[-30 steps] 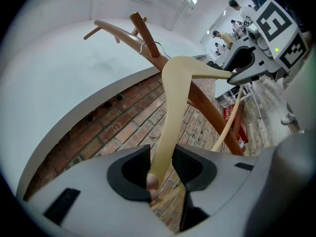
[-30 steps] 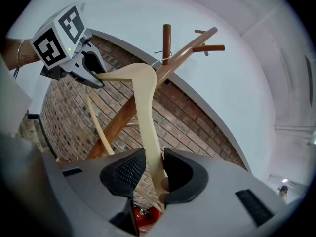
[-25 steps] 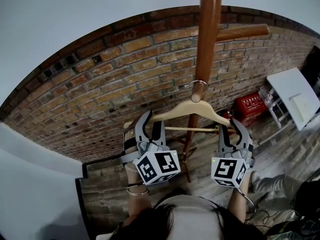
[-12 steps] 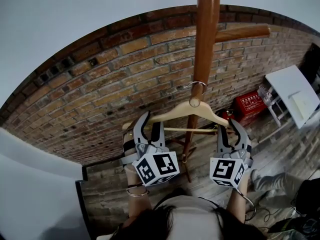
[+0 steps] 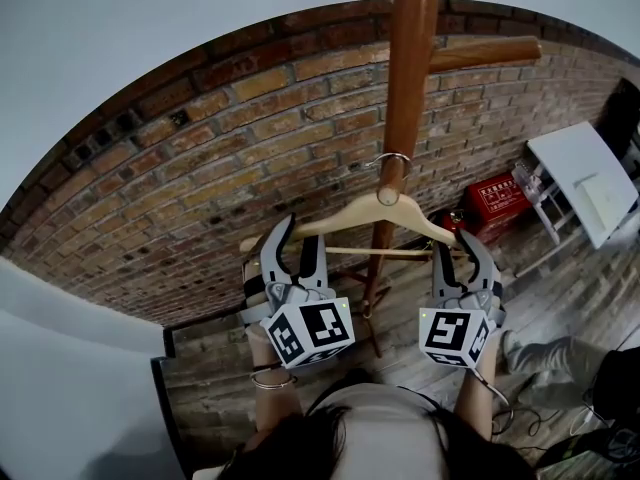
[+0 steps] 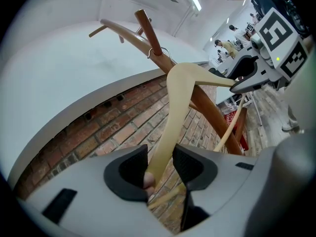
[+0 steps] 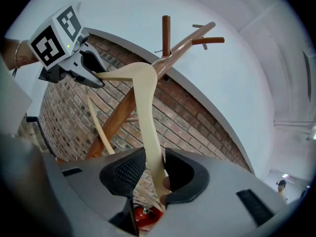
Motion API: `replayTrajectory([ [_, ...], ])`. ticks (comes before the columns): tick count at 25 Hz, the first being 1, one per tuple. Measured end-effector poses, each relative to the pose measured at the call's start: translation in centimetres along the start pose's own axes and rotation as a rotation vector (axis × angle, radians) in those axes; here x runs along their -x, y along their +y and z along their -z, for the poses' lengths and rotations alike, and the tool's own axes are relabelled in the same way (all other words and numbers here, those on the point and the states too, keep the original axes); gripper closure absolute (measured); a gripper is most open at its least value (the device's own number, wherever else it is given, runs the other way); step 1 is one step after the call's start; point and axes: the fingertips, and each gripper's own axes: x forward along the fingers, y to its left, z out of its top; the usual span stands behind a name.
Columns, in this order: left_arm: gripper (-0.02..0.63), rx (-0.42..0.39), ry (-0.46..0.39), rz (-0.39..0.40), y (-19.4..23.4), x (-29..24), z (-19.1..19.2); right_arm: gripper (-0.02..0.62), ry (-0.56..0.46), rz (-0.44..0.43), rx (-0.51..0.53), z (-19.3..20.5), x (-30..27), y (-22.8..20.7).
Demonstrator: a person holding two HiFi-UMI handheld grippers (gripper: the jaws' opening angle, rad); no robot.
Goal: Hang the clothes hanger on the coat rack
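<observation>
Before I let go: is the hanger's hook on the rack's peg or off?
On: the hook loops around the peg at the pole.

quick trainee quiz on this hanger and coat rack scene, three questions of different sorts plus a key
1. True or false: the hanger lies on the floor.
2. Multiple choice: its metal hook hangs on A) the coat rack B) a chair back C) a door handle.
3. Short answer: what stands between the jaws of the right gripper?
Key: 1 false; 2 A; 3 an arm of the hanger.
</observation>
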Motion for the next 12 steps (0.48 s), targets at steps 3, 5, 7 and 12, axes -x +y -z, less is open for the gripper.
replayTrajectory([
  [3,0.453,-0.004,-0.002,0.003,-0.1,0.3,0.0,0.463,-0.001,-0.007,-0.002,0.0,0.1,0.0],
  [5,0.453,0.012,0.000,0.002,0.0,0.5,-0.2,0.463,0.002,-0.007,-0.004,0.0,0.3,-0.1],
  [7,0.453,0.021,0.002,0.001,0.0,0.8,-0.3,0.463,-0.003,-0.016,-0.011,-0.1,0.5,-0.1],
  [12,0.453,-0.003,0.005,0.004,-0.4,1.4,0.0,0.463,-0.016,-0.038,-0.030,0.0,0.9,0.0],
])
